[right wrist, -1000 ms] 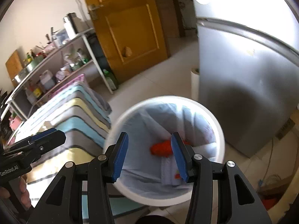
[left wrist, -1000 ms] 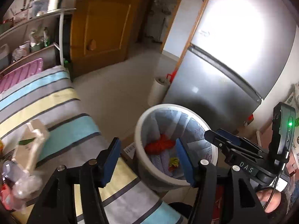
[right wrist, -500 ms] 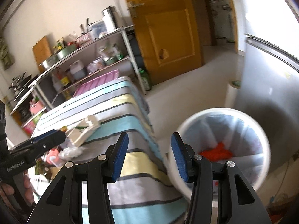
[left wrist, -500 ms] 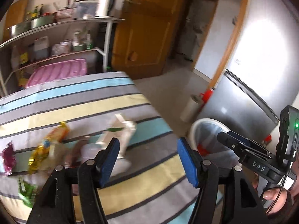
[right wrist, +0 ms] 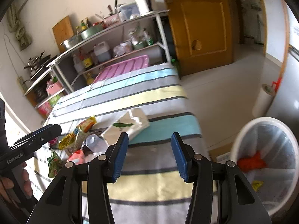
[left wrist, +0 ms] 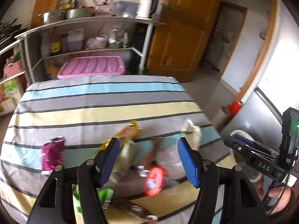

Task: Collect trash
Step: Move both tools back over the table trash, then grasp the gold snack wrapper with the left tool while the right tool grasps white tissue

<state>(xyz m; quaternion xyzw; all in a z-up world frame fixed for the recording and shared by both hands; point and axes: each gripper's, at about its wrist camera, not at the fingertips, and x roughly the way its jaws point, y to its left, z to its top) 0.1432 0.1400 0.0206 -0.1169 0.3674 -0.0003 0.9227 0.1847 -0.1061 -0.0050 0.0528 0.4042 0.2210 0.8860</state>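
Now, through the left wrist camera, the left gripper (left wrist: 148, 158) hangs with its blue pads spread and nothing clamped between them, above a striped tablecloth (left wrist: 104, 100). Its jaws have just been opening a little. Directly beneath and just ahead of it lies the trash: a gold snack wrapper (left wrist: 127, 132), a crumpled clear plastic bag (left wrist: 168, 158), a red-printed wrapper (left wrist: 155, 179), a green packet (left wrist: 105, 196) near the lower edge and a purple sachet (left wrist: 53, 154) off to the left. Motion blur smears most of it. A white tissue pack (left wrist: 192, 132) lies just beyond the right pad. At the right edge the right gripper (left wrist: 243, 145) is seen from the side.

From the right wrist camera, the right gripper (right wrist: 149, 155) is likewise open and empty, over bare cloth at the table's near corner. The litter heap (right wrist: 78, 145) sits to its left, with the tissue pack (right wrist: 129, 123) just ahead, long axis slanting up to the right. A lined white bin (right wrist: 265, 160) stands on the floor to the right, already holding an orange scrap (right wrist: 252, 161).

Judging by this, the left gripper is nearer the pile and the right nearer the bin; the next pick probably falls to the left, straight down.
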